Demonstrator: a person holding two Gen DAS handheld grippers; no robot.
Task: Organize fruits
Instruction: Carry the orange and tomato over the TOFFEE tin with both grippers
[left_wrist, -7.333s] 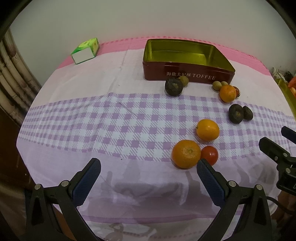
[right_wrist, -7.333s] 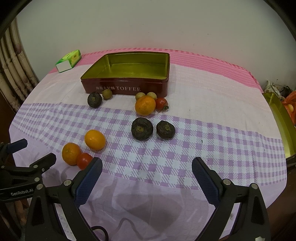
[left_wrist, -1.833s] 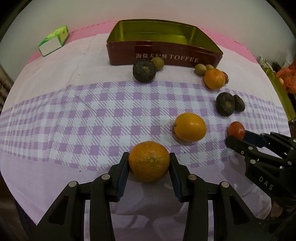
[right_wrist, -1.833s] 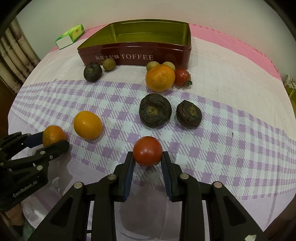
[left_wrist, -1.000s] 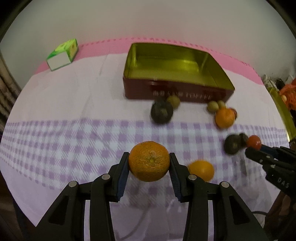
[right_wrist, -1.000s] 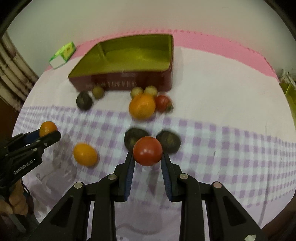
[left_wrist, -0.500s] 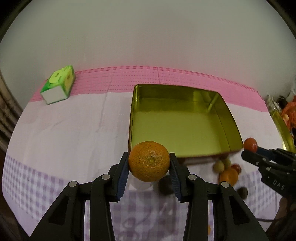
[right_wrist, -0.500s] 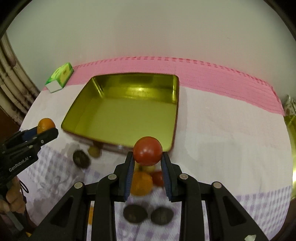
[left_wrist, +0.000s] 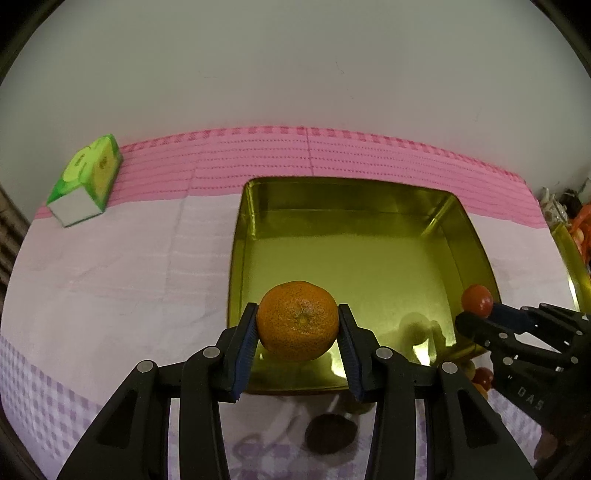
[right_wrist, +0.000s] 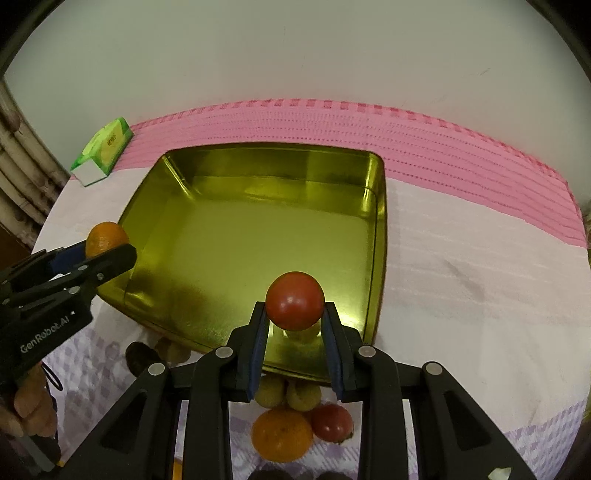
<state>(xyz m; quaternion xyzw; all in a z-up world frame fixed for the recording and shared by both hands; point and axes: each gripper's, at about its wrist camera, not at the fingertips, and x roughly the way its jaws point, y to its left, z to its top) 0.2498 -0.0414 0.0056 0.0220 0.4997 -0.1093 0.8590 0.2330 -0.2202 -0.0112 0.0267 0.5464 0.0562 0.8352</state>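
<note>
hovering over gold tin (left_wrist: 236, 258), left gripper (left_wrist: 297, 347) fingers clamping orange (left_wrist: 297, 320), right gripper (right_wrist: 295, 341) pinching tomato (right_wrist: 294, 301)

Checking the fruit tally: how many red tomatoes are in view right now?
2. One round red tomato is clamped in the right tool above the gold metal tin; another red tomato lies on the tablecloth beside a loose orange. Others may be hidden.
</note>
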